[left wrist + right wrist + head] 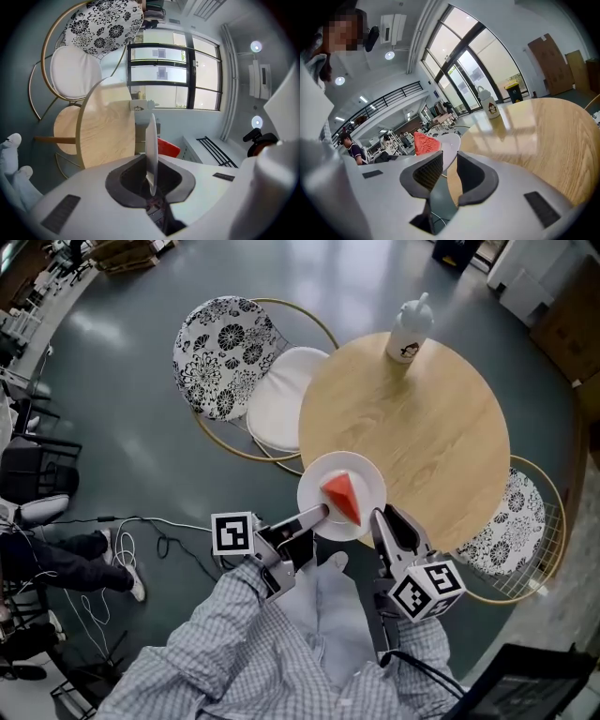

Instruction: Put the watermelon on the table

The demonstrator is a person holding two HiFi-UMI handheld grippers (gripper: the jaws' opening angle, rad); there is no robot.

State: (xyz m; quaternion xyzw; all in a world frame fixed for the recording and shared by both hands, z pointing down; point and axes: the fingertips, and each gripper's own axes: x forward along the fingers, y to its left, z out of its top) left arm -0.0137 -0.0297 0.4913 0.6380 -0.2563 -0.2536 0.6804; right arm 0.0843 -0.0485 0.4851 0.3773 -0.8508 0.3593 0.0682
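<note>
A red wedge of watermelon (342, 495) lies on a white plate (362, 471), held over the near edge of the round wooden table (412, 427). My left gripper (319, 514) is shut on the plate's near-left rim; in the left gripper view the plate (151, 145) stands edge-on between the jaws, with the watermelon (168, 146) behind it. My right gripper (380, 519) is at the plate's near-right rim with its jaws apart. In the right gripper view the plate (449, 140) and the watermelon (425, 142) show just beyond the gap of that gripper (449, 171).
A white bottle with a printed face (410, 329) stands at the table's far side. A chair with a black-and-white patterned back (220, 352) and a white seat (281, 399) is left of the table. A second patterned chair (516, 521) is tucked at its right. Cables lie on the grey floor (141, 521).
</note>
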